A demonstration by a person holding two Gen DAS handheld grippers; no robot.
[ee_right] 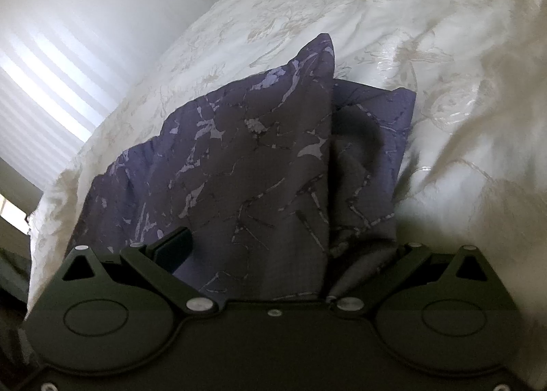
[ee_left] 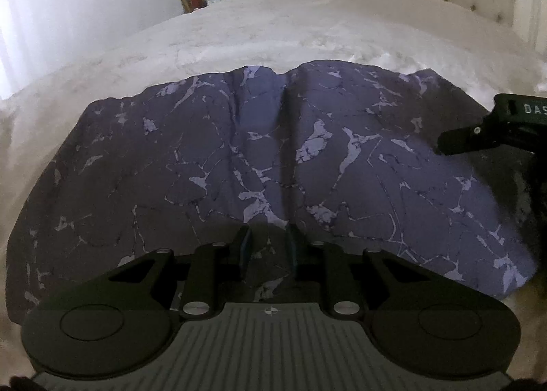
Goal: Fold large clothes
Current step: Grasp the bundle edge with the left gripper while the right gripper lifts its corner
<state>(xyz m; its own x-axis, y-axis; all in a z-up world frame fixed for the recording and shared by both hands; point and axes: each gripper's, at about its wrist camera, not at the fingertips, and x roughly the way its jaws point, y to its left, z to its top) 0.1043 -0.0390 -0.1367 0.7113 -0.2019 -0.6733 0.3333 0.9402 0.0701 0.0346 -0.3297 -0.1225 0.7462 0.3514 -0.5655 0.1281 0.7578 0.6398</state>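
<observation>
L gripper [ee_left: 268,240]: fingers nearly together, pinching a ridge of the purple marbled garment [ee_left: 273,158] at its near edge. R gripper [ee_right: 290,247]: fingers standing wide w/ a raised fold bunched between them; can't tell if the pads are pressing, since the right finger is hidden under cloth. Garment is lying spread across the white bedspread [ee_left: 239,32], near the bed's edge. Fabric's looking thin, soft, light and prob. slippery, so it's sagging and creasing; best gripped at hems or corners.

Surface: bed [ee_left: 307,15], white floral-embossed cover; headboard at 1 o'clock
On it: purple marbled garment [ee_left: 273,151], spread at centre
</observation>
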